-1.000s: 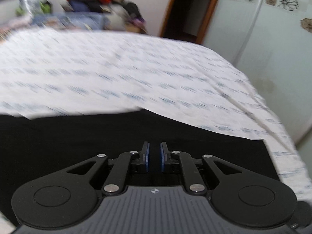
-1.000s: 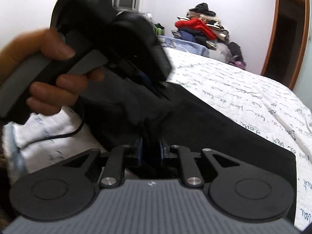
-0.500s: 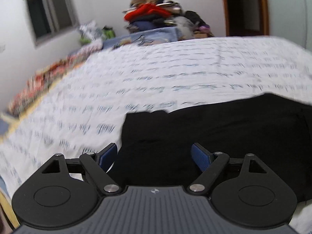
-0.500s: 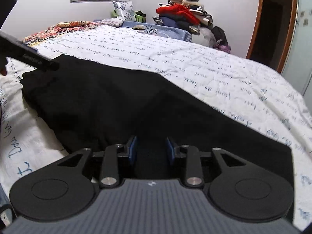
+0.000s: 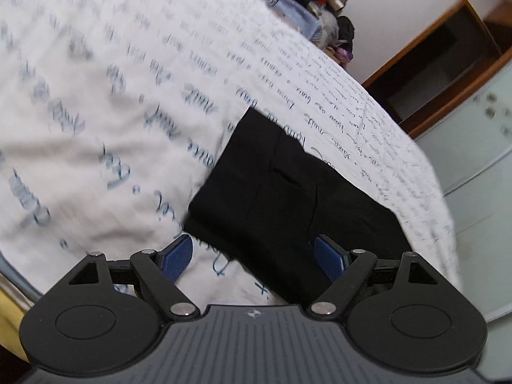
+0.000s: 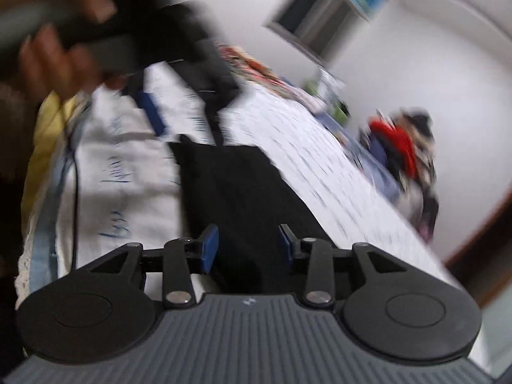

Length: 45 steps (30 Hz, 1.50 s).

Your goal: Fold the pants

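The black pants (image 5: 288, 198) lie folded into a compact rectangle on the white bed sheet (image 5: 112, 112). My left gripper (image 5: 252, 256) is open and empty above the near edge of the pants. My right gripper (image 6: 248, 244) is open and empty, with the pants (image 6: 236, 198) beyond it. The right wrist view is blurred; the left gripper (image 6: 185, 108) shows in it at upper left, held by a hand (image 6: 54, 60).
A pile of clothes (image 6: 403, 150) sits at the far end of the bed. A wooden door frame (image 5: 448, 64) and a pale wardrobe (image 5: 480, 147) stand to the right. A window (image 6: 320, 22) is in the far wall. The bed's near edge runs under both grippers.
Both grippers have opened and let go of the pants, then pulled back and tilted. The pants now lie folded shorter than a second ago.
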Motion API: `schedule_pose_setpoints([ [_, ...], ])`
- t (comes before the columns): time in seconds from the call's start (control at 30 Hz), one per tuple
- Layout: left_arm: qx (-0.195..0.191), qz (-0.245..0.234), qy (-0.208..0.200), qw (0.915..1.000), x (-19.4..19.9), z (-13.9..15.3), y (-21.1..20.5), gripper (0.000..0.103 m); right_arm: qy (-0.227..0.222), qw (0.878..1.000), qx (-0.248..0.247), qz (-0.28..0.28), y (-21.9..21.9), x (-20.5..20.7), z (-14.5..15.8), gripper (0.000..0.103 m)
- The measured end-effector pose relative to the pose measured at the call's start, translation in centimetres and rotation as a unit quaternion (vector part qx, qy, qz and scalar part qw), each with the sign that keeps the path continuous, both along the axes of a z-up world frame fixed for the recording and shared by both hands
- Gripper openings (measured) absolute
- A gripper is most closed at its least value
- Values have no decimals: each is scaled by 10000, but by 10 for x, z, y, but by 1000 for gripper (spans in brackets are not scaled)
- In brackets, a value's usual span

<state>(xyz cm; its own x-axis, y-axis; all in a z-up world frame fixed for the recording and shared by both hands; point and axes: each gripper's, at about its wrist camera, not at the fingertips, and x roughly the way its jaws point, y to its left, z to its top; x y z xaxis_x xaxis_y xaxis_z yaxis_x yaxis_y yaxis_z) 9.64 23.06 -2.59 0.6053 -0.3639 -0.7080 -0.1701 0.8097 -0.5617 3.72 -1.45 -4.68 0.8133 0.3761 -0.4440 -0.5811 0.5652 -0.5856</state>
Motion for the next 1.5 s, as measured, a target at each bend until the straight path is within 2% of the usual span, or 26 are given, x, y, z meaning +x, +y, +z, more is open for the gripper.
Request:
schedule_pose_setpoints([
  [0.1,-502,204,122,9985,2,-11,12,83,-50,9989,-376,287,31,1,-11,36],
  [0.23,-1231,358,197,9916,8,-22,23,85,-238,9959,-796,367,55,8,-27,36],
  [0.4,-1741,594,298,9825,15,-33,30,89,-601,9914,-1109,345,79,20,-38,36],
  [0.53,-1939,793,207,9776,14,-37,32,88,-561,9924,-1032,375,91,29,-44,14],
  [0.57,-1995,859,166,9760,14,-38,34,88,-537,9928,-1002,376,92,30,-45,14],
  [0.6,-2010,930,118,9751,14,-38,33,76,-568,9930,-967,373,93,31,-45,12],
  [0.63,-1916,979,60,9766,14,-37,34,49,-563,9936,-913,366,93,31,-46,12],
  [0.7,-1601,1009,-79,9819,13,-32,33,27,-428,9961,-702,313,90,32,-43,11],
  [0.8,-1494,988,-349,9832,9,-24,35,20,-106,9996,-138,214,84,40,-29,10],
  [0.87,-1325,973,-550,9849,6,-16,34,18,103,9995,215,189,82,45,-19,9],
  [0.97,-758,874,-697,9908,3,-5,27,16,242,9974,624,256,84,45,-6,9],
  [1.03,-373,833,-566,9942,4,-10,21,16,309,9969,648,318,89,43,-5,9],
  [1.07,-251,813,-448,9954,5,-16,20,16,405,9976,489,284,95,43,-10,10],
  [1.1,-186,796,-374,9959,6,-21,19,16,521,9979,276,250,99,44,-18,17],
  [1.17,-180,765,-397,9961,4,-20,22,17,643,9973,260,250,96,41,-26,20],
  [1.23,-75,706,-445,9965,3,-11,25,23,875,9942,526,348,81,32,-14,20],
  [1.27,72,680,-470,9966,3,-4,24,24,1031,9901,866,400,66,26,-2,20],
  [1.33,668,718,-640,9931,2,12,15,24,1223,9805,1503,321,32,19,21,20],
  [1.43,1715,603,-1040,9778,-2,36,-17,25,791,9753,1975,-587,-30,15,41,28],
  [1.47,1938,496,-1150,9730,-1,41,-31,29,649,9718,2027,-1016,-53,16,43,30],
  [1.5,2126,363,-1261,9683,-1,47,-45,45,569,9674,2025,-1408,-73,18,42,32],
])
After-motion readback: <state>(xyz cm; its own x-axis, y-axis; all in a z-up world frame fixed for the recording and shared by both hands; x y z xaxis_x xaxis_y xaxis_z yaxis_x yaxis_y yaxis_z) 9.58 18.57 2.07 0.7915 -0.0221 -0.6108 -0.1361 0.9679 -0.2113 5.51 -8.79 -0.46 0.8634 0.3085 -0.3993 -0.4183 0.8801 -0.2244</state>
